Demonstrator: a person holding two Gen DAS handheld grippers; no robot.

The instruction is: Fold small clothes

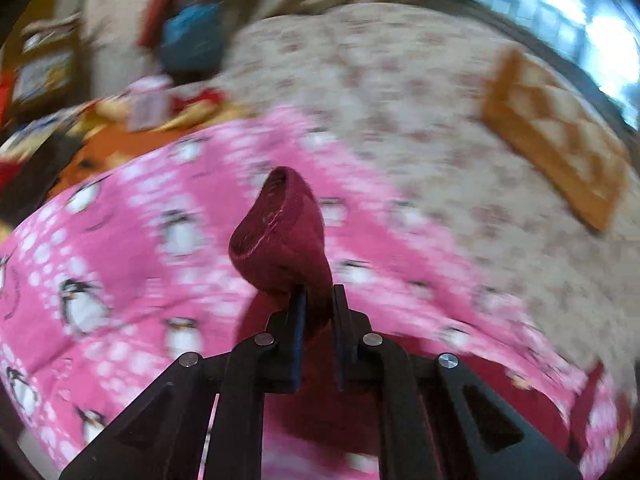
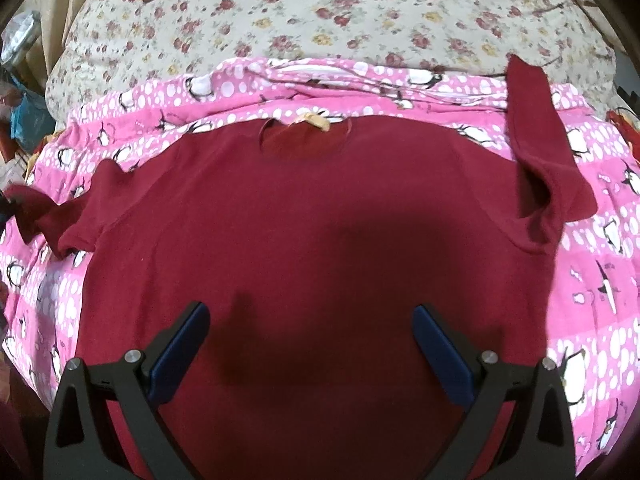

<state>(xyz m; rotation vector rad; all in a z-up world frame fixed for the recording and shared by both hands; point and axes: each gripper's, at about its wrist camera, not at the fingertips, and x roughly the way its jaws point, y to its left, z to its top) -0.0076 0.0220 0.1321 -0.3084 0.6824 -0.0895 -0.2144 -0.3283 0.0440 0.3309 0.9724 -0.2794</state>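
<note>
A dark red long-sleeved shirt [image 2: 304, 208] lies spread flat on a pink penguin-print blanket [image 2: 600, 240], collar at the far side. Its right sleeve [image 2: 540, 152] is bent up toward the far edge. Its left sleeve [image 2: 40, 208] stretches out to the left edge of the right wrist view. My left gripper [image 1: 318, 292] is shut on the cuff end of that sleeve [image 1: 280, 232], which stands up above the fingers. My right gripper [image 2: 310, 320] is open and empty, hovering over the shirt's lower body.
The blanket lies on a floral bedspread [image 2: 320, 12]. An orange-bordered quilted cushion [image 1: 556, 128] lies on the bed, far right in the left wrist view. Blurred clutter [image 1: 132, 92] sits beyond the blanket's left edge. A window [image 1: 580, 20] is at the far right.
</note>
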